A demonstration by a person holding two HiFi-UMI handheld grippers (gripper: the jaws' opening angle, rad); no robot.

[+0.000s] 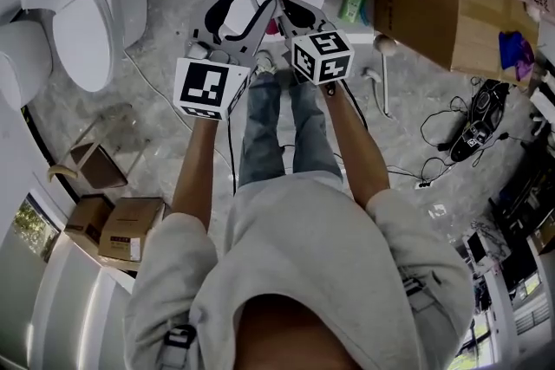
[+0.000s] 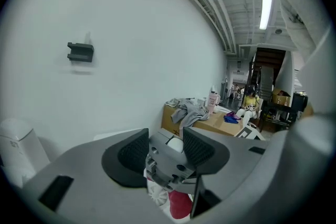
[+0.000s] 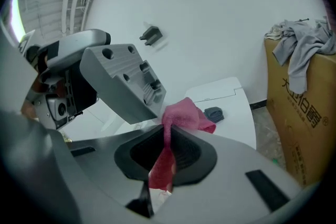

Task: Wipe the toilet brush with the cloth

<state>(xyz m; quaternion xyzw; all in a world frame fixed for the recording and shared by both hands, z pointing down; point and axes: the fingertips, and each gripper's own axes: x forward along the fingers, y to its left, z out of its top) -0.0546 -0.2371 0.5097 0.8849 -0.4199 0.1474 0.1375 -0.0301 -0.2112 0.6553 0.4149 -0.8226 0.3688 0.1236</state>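
The left gripper [image 2: 165, 150] (jaws part-closed) seems to clamp the white plastic toilet brush [image 2: 156, 192]. The right gripper [image 3: 167, 156] pinches the pink terry cloth [image 3: 184, 115], which touches the bristles' right side.

— Is there any print to read?
— Dark characters run along the side of the cardboard box [image 3: 300, 105] in the right gripper view. They look Chinese, but I cannot make them out.
— Anything else?
— There's a pale label on a small carton [image 1: 128, 230] on the floor, too small to read.
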